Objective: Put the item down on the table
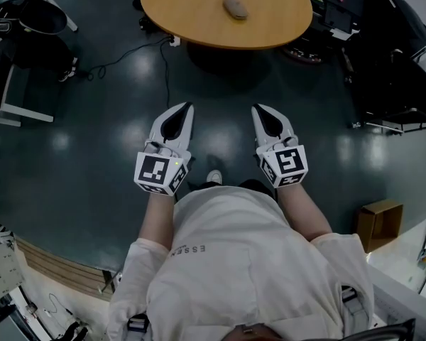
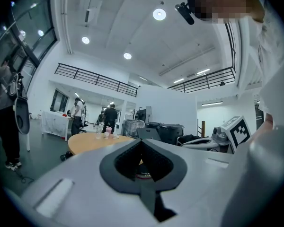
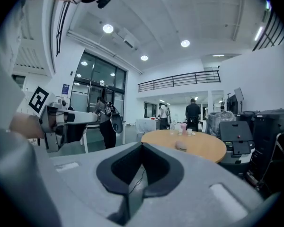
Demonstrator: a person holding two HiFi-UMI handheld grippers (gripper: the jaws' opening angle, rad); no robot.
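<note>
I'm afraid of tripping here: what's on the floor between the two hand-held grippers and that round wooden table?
Mostly bare dark floor, seen in the head view. One thin black cable trails from the table towards the left hand-held gripper.

Round tan wooden counter point(image 1: 192, 16) at top; small grey-beige oval item point(image 1: 235, 7) rests on it, alone. Dark glossy floor point(image 1: 85, 148) below, black cable point(image 1: 163, 73) trailing. Left white gripper point(image 1: 188, 107) and right white gripper point(image 1: 257, 109) level, side by side, well short of the counter, jaws together, empty. Brown cardboard box point(image 1: 380, 222) lower right.
</note>
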